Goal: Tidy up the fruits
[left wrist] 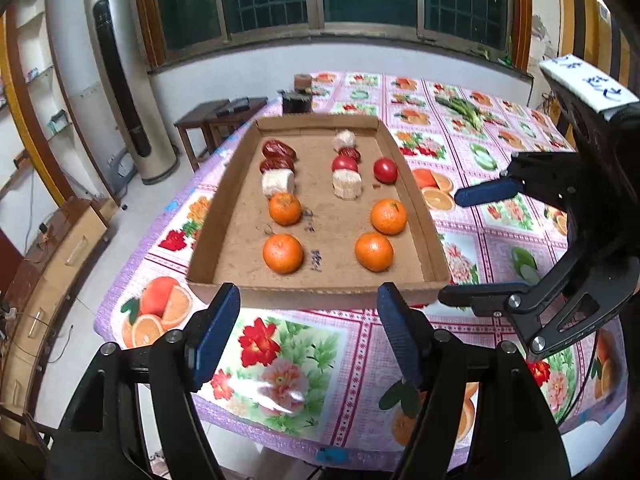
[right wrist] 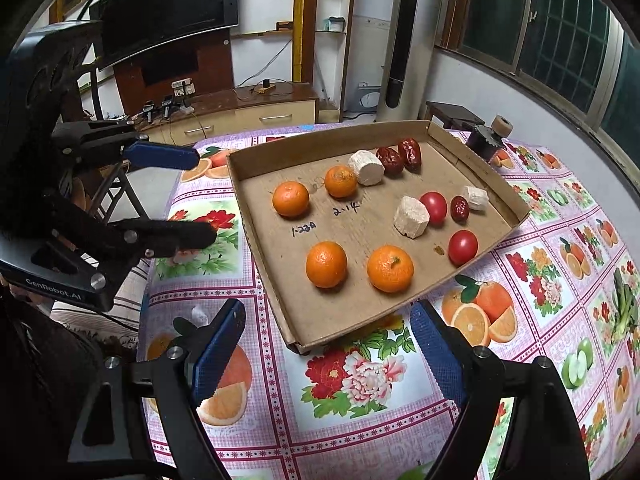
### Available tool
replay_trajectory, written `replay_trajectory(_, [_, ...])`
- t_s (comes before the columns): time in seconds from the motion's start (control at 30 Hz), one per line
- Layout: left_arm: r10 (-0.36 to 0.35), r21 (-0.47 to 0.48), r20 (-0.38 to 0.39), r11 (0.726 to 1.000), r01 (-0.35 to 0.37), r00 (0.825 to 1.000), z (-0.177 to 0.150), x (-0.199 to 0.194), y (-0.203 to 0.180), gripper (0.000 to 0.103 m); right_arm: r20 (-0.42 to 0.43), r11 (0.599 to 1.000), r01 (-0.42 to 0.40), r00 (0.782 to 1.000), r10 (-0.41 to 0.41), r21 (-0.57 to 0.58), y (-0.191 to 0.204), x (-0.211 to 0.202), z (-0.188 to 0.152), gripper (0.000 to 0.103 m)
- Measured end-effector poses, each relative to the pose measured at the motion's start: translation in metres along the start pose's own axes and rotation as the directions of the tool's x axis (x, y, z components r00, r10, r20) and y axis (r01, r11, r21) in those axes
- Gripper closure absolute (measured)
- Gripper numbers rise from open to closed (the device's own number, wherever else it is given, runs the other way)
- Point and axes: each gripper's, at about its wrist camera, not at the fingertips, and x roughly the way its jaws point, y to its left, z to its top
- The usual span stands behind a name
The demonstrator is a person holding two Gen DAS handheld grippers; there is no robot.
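Note:
A shallow cardboard tray [left wrist: 320, 294] [right wrist: 320, 144] lies on the fruit-print tablecloth. It holds several oranges [left wrist: 282, 253] [right wrist: 326, 264], two tomatoes [left wrist: 385, 170] [right wrist: 463, 247], three red dates [left wrist: 279, 150] [right wrist: 410, 153] and three white cut chunks [left wrist: 347, 185] [right wrist: 411, 216]. My left gripper [left wrist: 308, 332] [right wrist: 192, 196] hovers open just in front of the tray's near wall, nothing between its fingers. My right gripper [right wrist: 328, 352] [left wrist: 472, 246] stands open beside the tray's right side, also empty.
Green vegetables [left wrist: 460, 108] [right wrist: 624, 308] lie on the far right of the table. A dark jar [left wrist: 298, 98] [right wrist: 486, 140] stands behind the tray. Wooden stools [left wrist: 216, 120] and a tall floor air conditioner [left wrist: 120, 80] stand past the table's left edge.

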Motion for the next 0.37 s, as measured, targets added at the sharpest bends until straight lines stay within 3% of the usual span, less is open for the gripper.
replay_trajectory(0.37, [-0.002,-0.002,-0.013,1.000,0.002,1.000,0.0015,-0.0004,0.0024,0.032,0.002,1.000,-0.001,1.000,0.001,0.004,0.0018,-0.0009,-0.0004,0.017])
